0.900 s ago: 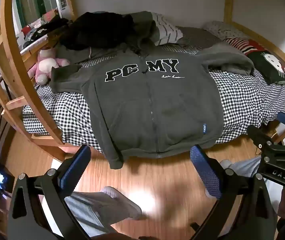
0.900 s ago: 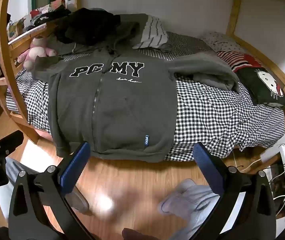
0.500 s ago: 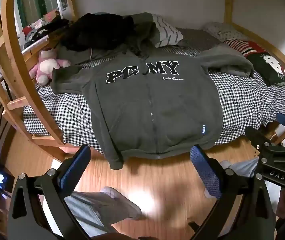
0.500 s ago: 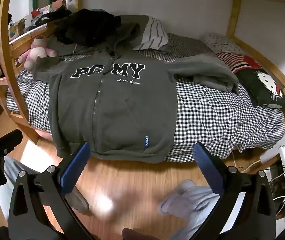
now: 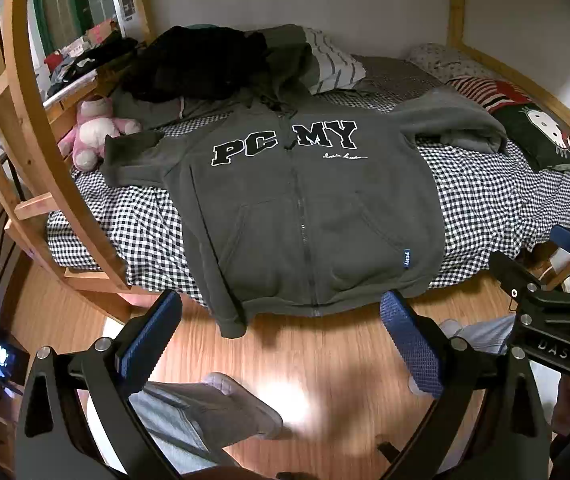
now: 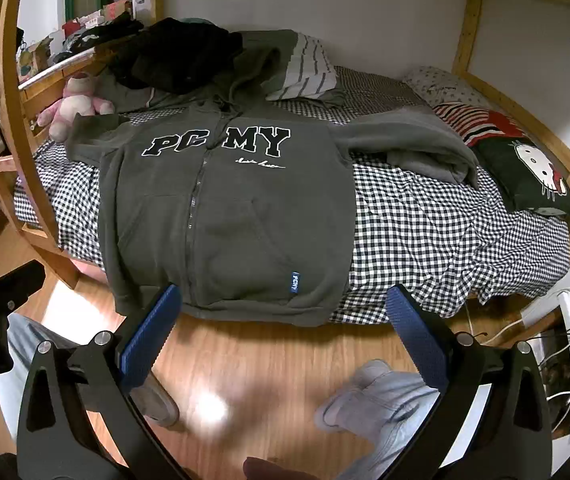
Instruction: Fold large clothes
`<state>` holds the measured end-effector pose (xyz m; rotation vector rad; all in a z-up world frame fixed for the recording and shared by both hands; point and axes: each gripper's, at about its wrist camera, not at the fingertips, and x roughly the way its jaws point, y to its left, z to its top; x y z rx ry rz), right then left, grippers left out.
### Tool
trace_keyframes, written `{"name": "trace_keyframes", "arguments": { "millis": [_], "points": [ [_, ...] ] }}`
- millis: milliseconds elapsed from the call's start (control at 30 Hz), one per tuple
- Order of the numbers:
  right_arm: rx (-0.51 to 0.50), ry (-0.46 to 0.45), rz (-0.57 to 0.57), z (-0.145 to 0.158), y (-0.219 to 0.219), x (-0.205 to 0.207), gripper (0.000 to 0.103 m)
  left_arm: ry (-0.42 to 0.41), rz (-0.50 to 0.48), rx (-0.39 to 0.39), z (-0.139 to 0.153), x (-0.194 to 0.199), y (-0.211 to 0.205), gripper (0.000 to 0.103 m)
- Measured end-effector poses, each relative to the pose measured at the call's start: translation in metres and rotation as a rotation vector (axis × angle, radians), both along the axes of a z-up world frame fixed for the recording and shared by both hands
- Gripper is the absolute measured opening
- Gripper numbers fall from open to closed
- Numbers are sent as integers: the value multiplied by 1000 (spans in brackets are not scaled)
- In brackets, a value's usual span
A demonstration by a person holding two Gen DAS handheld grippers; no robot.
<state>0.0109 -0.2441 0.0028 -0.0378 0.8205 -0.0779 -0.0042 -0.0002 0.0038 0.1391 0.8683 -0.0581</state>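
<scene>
Hoodie (image 5: 305, 208) lies face-up, zipped, across checkered bed (image 5: 497, 208), hem overhanging near edge. Judged thick, soft, floppy, fairly heavy; cuffs or hem corners look best to grab. Left gripper (image 5: 281, 336) and right gripper (image 6: 285, 328): both spread wide, empty, above floor.

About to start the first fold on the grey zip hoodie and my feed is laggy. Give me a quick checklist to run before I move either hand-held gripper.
1. Grey zip-up hoodie with PCMY lettering laid front up on the black-and-white checked bedspread: ok.
2. Zip closed: ok.
3. Sleeves spread flat: not ok; the right-side sleeve is bunched, the other lies out.
4. Hem fully on the bed: not ok; it overhangs the edge.
5. Left hand-held gripper open, empty: ok.
6. Right hand-held gripper open, empty: ok.
</scene>
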Motion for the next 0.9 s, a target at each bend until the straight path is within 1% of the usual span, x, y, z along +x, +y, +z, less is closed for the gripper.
{"name": "trace_keyframes", "arguments": {
  "millis": [700, 900],
  "points": [
    [10, 0, 1, -2, 0, -1, 100, 4, 0, -1, -4, -2, 3, 98],
    [10, 0, 0, -1, 0, -1, 100, 6, 0, 1, -1, 0, 3, 98]
  ]
}}
